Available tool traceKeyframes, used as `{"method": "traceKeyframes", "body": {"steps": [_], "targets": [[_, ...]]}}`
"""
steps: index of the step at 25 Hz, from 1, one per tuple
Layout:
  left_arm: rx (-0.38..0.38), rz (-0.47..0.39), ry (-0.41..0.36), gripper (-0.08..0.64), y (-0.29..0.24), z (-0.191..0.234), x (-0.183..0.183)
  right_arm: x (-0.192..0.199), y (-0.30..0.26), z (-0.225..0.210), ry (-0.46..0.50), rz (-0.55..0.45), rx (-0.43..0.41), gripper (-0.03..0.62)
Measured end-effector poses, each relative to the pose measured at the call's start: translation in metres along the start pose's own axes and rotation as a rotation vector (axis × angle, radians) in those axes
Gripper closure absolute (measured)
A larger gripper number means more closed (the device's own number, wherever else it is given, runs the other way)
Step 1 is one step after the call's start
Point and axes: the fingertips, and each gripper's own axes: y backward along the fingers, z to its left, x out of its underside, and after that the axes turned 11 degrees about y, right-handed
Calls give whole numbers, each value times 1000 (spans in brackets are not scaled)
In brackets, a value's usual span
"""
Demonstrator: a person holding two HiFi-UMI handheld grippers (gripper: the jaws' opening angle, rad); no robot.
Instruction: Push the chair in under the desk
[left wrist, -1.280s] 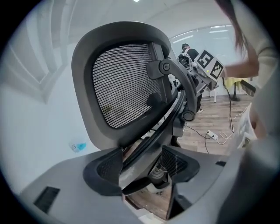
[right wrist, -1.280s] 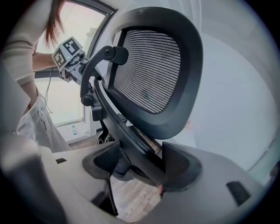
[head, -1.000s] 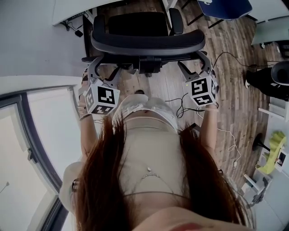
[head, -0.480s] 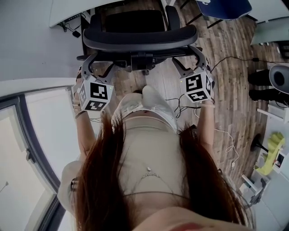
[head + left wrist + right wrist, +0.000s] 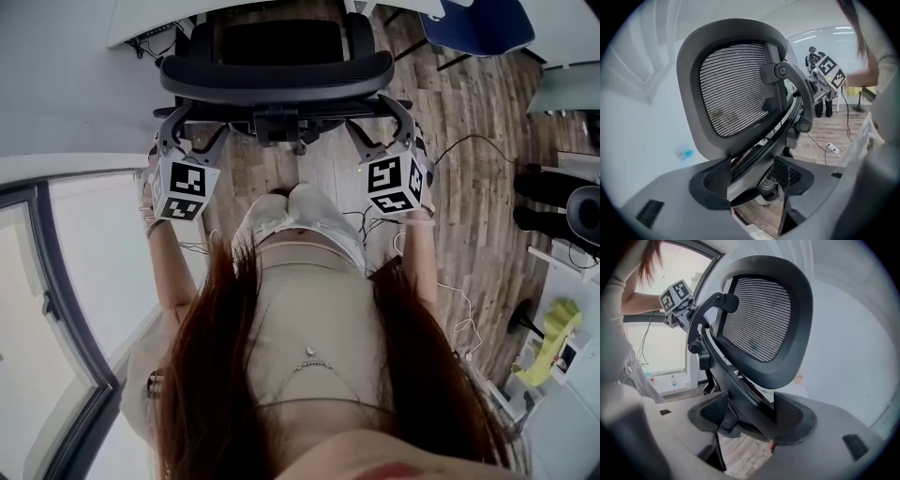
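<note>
A black office chair with a mesh backrest stands in front of me, its seat partly beneath the white desk at the top of the head view. My left gripper holds the left strut behind the backrest. In the left gripper view that strut fills the gap between the left gripper's pads. My right gripper holds the right strut the same way. The bar crosses between the right gripper's pads below the backrest.
A white wall and a glass panel run along the left. Cables lie on the wooden floor to the right. A blue chair stands at the top right, and dark gear at the right edge.
The chair has rolled away from me toward the desk, and both grippers have gone forward with it. I have stepped after it.
</note>
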Motion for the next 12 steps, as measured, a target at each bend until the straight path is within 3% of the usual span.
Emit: {"method": "traceKeyframes", "body": {"steps": [12], "targets": [[-13,13,25,276,-10,4,-3,0,-12,-9,31,-44,9,287]]}}
